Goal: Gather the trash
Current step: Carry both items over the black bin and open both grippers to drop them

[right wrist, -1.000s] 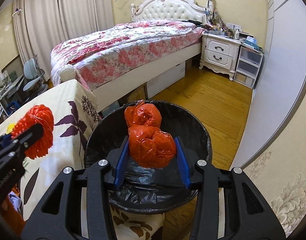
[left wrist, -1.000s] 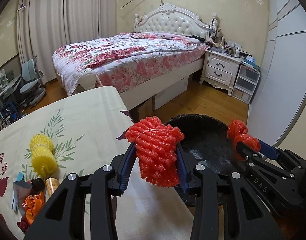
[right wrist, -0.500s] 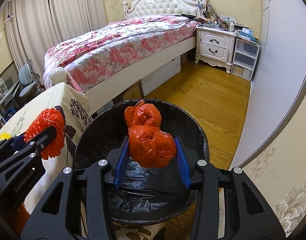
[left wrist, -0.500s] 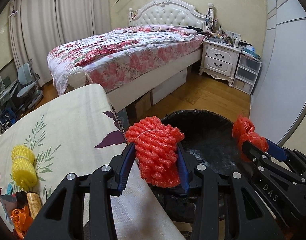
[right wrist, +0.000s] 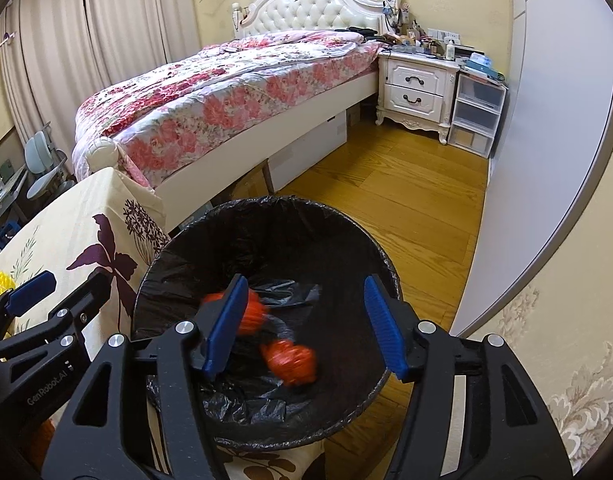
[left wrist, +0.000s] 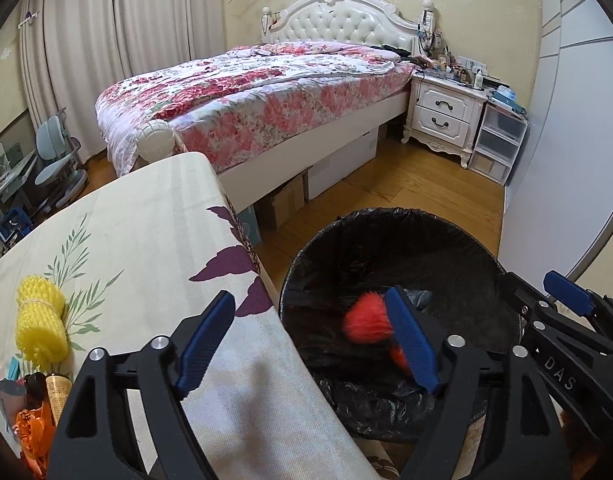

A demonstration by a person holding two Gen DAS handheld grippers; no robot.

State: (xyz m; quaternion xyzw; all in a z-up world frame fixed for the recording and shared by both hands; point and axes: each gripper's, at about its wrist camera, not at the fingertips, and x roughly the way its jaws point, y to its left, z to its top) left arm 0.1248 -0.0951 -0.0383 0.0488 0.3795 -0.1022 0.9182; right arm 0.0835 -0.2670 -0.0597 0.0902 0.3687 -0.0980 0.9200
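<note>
Your left claw point(left wrist: 310, 338) stands wide apart with nothing between its blue pads; its jaws have just been opening. It straddles the edge of the counter point(left wrist: 146, 240) and the rim of the black-lined trash bin point(left wrist: 386, 216). Your right claw point(right wrist: 306, 324) is also parted and empty, its jaws likewise just opened, and it hangs over the bin's mouth.

The left view catches the red foam net point(left wrist: 366, 320) as a blurred red shape inside the bin, partly hidden behind the claw's right pad. A second red patch shows lower down by that pad, but you cannot tell what it is from here. The right view settles it: the red plastic bag point(right wrist: 292, 362) is blurred low in the bin, apart from the net point(right wrist: 252, 316), which sits half behind the right claw's left pad.

Only the left view shows what is left on the counter: a yellow foam net point(left wrist: 40, 328), bound in the middle, and beside it at the near corner a small bottle point(left wrist: 58, 392) and crumpled orange plastic point(left wrist: 34, 432). The right view shows just a sliver of the yellow net at its left edge.

Past the bin lie wooden floor point(right wrist: 406, 200), the bed point(left wrist: 246, 100) with its floral quilt, a white nightstand point(right wrist: 416, 88) and clear plastic drawers point(right wrist: 476, 116).
</note>
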